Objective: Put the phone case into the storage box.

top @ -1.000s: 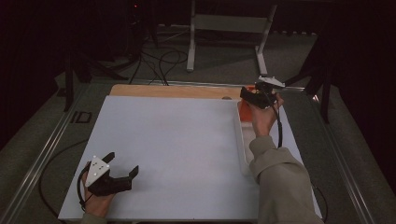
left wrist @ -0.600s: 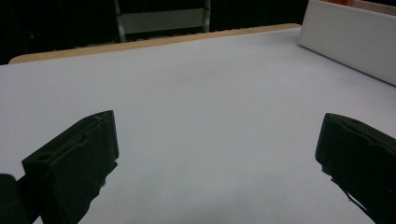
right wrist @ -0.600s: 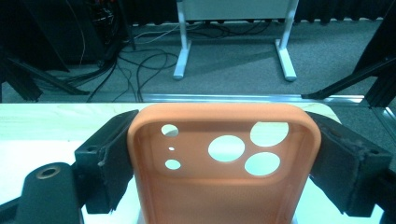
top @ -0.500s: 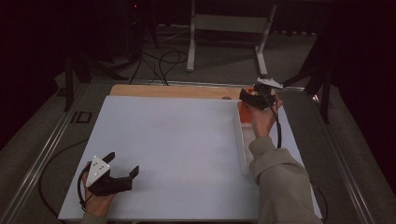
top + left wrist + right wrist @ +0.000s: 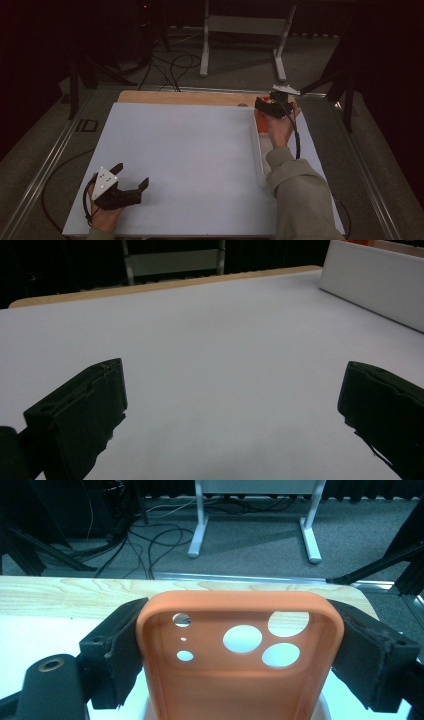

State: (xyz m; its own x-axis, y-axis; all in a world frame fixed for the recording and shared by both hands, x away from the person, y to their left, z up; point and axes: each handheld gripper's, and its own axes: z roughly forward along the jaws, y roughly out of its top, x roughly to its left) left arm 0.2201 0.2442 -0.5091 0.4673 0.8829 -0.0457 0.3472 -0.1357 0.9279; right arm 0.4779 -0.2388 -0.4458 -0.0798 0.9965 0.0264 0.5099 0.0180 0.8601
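Note:
An orange phone case point(image 5: 235, 650) with round camera holes is clamped between the jaws of my right gripper point(image 5: 240, 655), which is shut on its two long sides. In the high view that right gripper point(image 5: 272, 107) is held at the table's far right, above the far end of a white tray point(image 5: 260, 155), with a bit of the orange case point(image 5: 259, 119) showing under it. My left gripper point(image 5: 131, 181) rests open near the front left of the white table top point(image 5: 190, 150). Its two black jaws stand wide apart over bare surface, as the left gripper point(image 5: 235, 405) view shows.
A wooden strip point(image 5: 190, 97) runs along the table's far edge. Beyond it are a metal stand point(image 5: 240, 35) and floor cables point(image 5: 165, 65). The tray's white wall point(image 5: 375, 290) rises at the right of the left gripper view. Metal rails flank the table.
The right gripper with the orange case has shifted slightly over the tray's far end. The left gripper has stayed put.

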